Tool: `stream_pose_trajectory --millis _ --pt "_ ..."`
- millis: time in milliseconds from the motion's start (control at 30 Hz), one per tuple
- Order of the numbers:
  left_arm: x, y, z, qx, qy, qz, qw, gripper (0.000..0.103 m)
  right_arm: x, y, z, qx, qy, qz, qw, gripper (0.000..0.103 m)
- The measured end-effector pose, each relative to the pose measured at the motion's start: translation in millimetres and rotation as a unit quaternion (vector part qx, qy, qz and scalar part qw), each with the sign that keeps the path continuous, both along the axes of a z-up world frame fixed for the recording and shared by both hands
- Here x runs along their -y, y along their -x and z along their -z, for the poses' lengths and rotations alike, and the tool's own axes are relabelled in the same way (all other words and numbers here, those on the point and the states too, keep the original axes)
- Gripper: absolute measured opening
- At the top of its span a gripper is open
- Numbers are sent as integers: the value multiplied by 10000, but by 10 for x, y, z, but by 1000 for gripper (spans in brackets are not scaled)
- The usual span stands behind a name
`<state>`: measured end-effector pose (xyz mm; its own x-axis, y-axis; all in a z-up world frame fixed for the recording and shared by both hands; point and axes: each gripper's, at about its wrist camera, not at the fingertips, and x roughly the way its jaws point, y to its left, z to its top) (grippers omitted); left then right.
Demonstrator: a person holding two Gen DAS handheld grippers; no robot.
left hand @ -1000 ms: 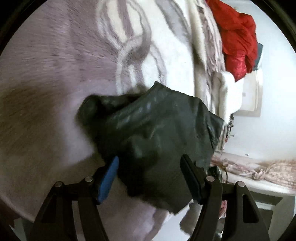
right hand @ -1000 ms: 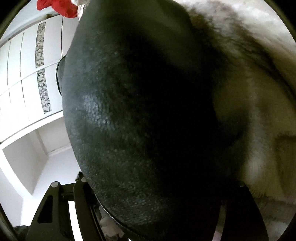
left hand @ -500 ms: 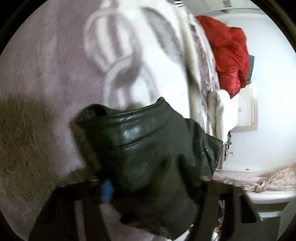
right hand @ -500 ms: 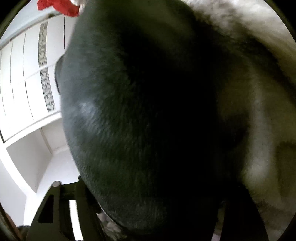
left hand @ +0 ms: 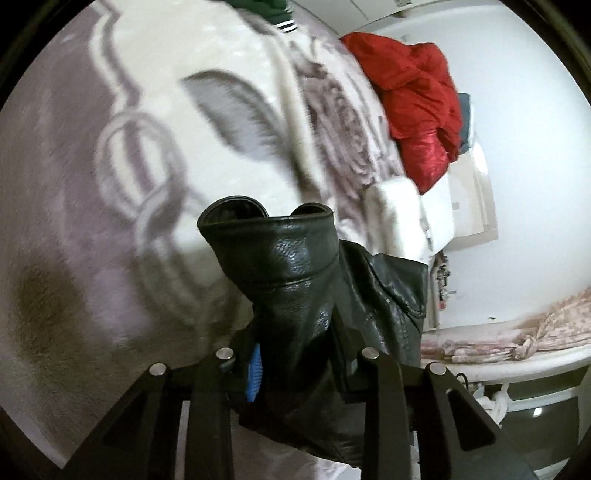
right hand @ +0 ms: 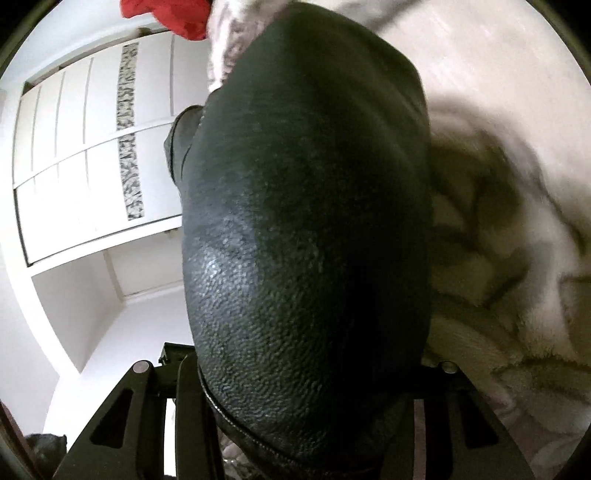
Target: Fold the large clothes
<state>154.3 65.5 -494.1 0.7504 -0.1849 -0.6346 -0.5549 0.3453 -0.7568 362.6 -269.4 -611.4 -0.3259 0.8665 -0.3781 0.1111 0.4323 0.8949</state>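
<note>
A black leather jacket (left hand: 295, 266) hangs bunched over a pale patterned fleece blanket (left hand: 92, 229). In the left wrist view a stitched, cuff-like end stands up past my left gripper (left hand: 299, 354). Its jaws are closing, and the leather is pinched narrow between the blue pad (left hand: 255, 373) and the other finger. The right wrist view is mostly filled by a bulging fold of the jacket (right hand: 306, 221). My right gripper (right hand: 306, 387) is closing around that fold, with the leather wedged between its fingers and the pads hidden.
A red garment (left hand: 417, 103) is heaped at the blanket's far end, with a green striped piece (left hand: 277, 14) beside it. To the right a white ledge (left hand: 535, 363) carries a floral cloth (left hand: 517, 332). White wardrobe doors (right hand: 85, 166) stand left of the right gripper.
Both grippers have risen and carried the jacket up off the blanket. The left jaws closed from wide apart onto the leather, squeezing it narrow. The right view stays filled by the fold.
</note>
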Motion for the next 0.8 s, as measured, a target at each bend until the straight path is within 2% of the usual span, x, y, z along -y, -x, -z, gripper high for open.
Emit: stream_pose_trajectory --millis 133,267,400,500,633,733,767,800 --pt "2 -318 -285 183 -174 88 9996 25 27 -248 -310 63 -183 93 9998 45" --pt "-49 -788 -593 469 -357 243 9980 25 45 -784 -714 227 -369 247 9988 45" --pt "-131 -1539 -978 848 -670 485 9930 25 21 -1391 -1144 513 -558 418 9962 45" --pt "-209 -2170 -1104 1099 -843 686 9880 25 -16 -1934 -1370 727 -639 547 9938 45" --pt "-369 -3016 -1083 1325 -917 892 9829 25 -145 -2708 -1458 946 -638 688 9911 45" --pt "-481 -3524 -1043 1451 -908 1009 9801 25 -228 -3232 -1354 939 -668 763 9904 45" --pt "-518 -3719 -1011 1481 -931 1061 9789 25 -21 -3508 -1320 914 -713 770 9903 45" --pt "-541 -3886 -969 1516 -944 1130 9774 25 -66 -3827 -1220 865 -761 805 9901 45"
